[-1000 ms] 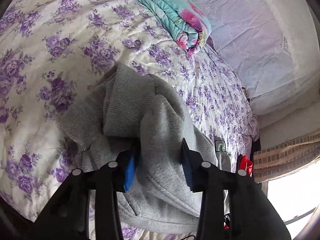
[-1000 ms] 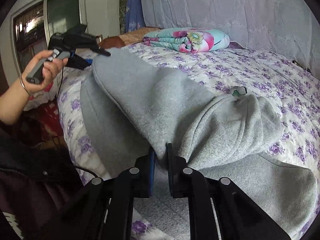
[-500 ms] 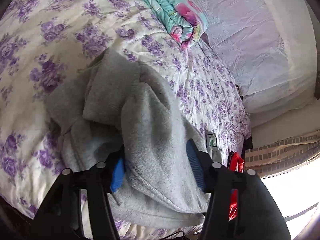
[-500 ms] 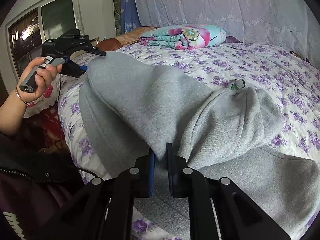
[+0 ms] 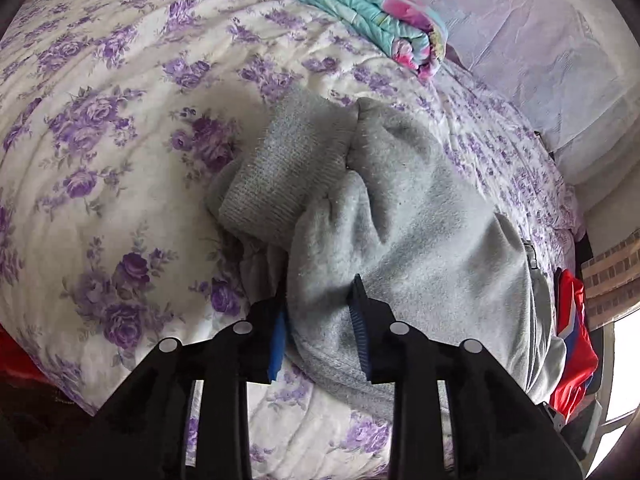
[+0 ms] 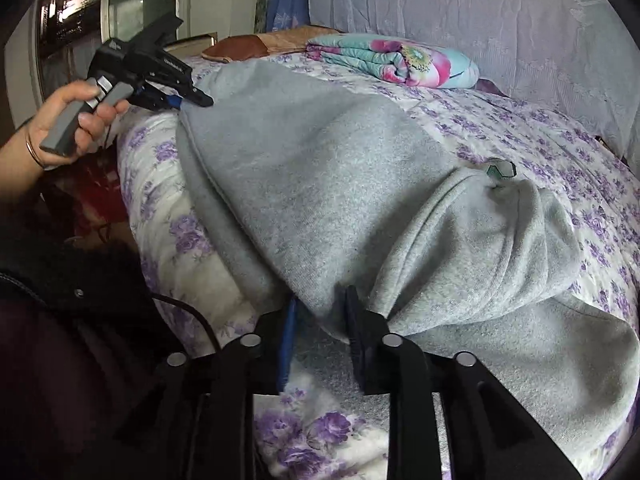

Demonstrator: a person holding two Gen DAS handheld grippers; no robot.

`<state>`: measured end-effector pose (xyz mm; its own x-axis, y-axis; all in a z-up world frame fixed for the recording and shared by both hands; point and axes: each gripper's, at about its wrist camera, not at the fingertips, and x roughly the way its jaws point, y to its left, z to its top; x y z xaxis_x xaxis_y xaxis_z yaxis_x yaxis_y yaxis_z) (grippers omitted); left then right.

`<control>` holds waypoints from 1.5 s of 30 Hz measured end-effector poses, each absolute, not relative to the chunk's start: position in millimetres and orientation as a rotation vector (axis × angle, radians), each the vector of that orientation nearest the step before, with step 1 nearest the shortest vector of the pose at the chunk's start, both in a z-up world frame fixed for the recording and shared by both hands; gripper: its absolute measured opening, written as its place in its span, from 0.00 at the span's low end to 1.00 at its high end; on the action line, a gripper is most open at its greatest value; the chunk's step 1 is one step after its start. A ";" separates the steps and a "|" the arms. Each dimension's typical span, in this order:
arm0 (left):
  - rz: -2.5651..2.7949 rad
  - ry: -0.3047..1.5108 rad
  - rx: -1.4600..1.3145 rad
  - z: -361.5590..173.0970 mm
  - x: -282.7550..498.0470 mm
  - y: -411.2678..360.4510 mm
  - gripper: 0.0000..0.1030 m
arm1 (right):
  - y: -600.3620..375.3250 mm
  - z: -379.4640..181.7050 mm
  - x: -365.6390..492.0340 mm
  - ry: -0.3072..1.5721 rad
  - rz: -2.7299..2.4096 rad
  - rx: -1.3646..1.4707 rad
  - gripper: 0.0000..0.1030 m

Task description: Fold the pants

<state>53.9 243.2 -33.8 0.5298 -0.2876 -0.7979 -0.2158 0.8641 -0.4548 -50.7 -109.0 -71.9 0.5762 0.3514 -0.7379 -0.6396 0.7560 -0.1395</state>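
A: Pants?
B: Grey pants (image 5: 420, 220) bunched on the purple-flower bedspread (image 5: 100, 140), on the near side of the folded teal quilt (image 5: 360, 12), apart from it. Ribbed cuff end points toward the quilt.
A: L gripper?
B: Left gripper (image 5: 320, 320) clenched on a thick fold of the pants, at the edge away from the quilt.
A: R?
B: Right gripper (image 6: 320, 320) jaws parted, w/ a fold hanging between; one pad touching, other w/ a gap.
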 end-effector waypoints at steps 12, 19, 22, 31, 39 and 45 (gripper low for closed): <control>-0.067 0.807 -0.291 66.5 13.6 183.7 0.79 | -118.9 23.6 55.5 0.646 0.102 -0.339 0.97; -0.183 0.990 -0.197 -21.5 42.8 120.3 0.79 | -133.9 -67.1 94.6 0.842 0.023 -0.349 0.22; -0.204 0.962 -0.191 -23.5 37.1 125.1 0.79 | -174.1 -17.8 28.7 0.570 0.034 -0.158 0.14; -0.223 0.950 -0.234 -24.0 37.8 125.7 0.83 | -318.7 -73.6 -70.6 0.589 -0.098 0.358 0.69; -0.199 0.945 -0.237 -24.5 37.9 123.9 0.85 | -406.1 -58.4 -110.0 0.524 -0.119 0.571 0.56; -0.183 0.946 -0.233 -24.7 38.3 121.8 0.86 | -436.1 -84.4 -95.3 0.605 -0.033 0.770 0.16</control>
<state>38.3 121.8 -24.7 0.5725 -0.2559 -0.7789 0.0532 0.9596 -0.2762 -95.3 -436.1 -84.4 0.8307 0.1865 -0.5245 0.2431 0.7261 0.6432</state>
